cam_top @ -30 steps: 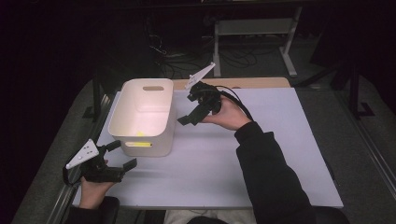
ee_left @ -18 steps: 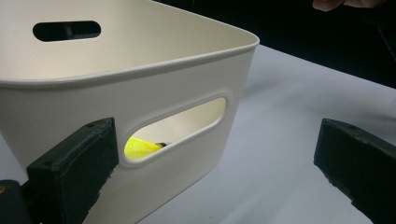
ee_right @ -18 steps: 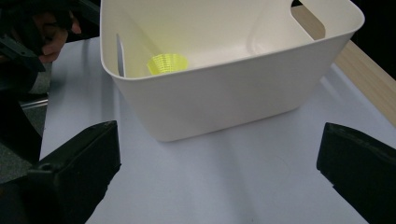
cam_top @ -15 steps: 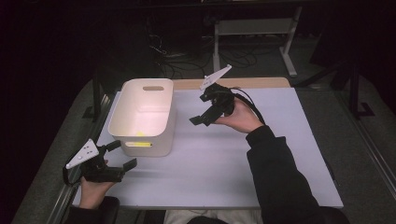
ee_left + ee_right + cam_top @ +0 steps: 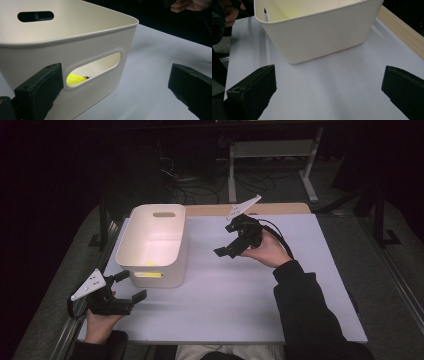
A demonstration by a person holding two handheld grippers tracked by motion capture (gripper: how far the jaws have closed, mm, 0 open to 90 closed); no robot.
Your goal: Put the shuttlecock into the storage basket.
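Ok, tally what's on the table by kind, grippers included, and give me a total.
White plastic bin: 1
Yellow object inside the bin, seen through the handle slot: 1
Hand-held grippers: 2, the left gripper near the bin's front, the right gripper off to the bin's side, both open and empty
Total: 4

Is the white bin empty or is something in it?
Not empty: the white bin holds a yellow object, visible through its handle slot.

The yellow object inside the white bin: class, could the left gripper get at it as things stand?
Probably not directly. The left gripper sits open outside the white bin, whose near wall stands between it and the yellow object, seen through the handle slot. It would likely have to go over the open rim.
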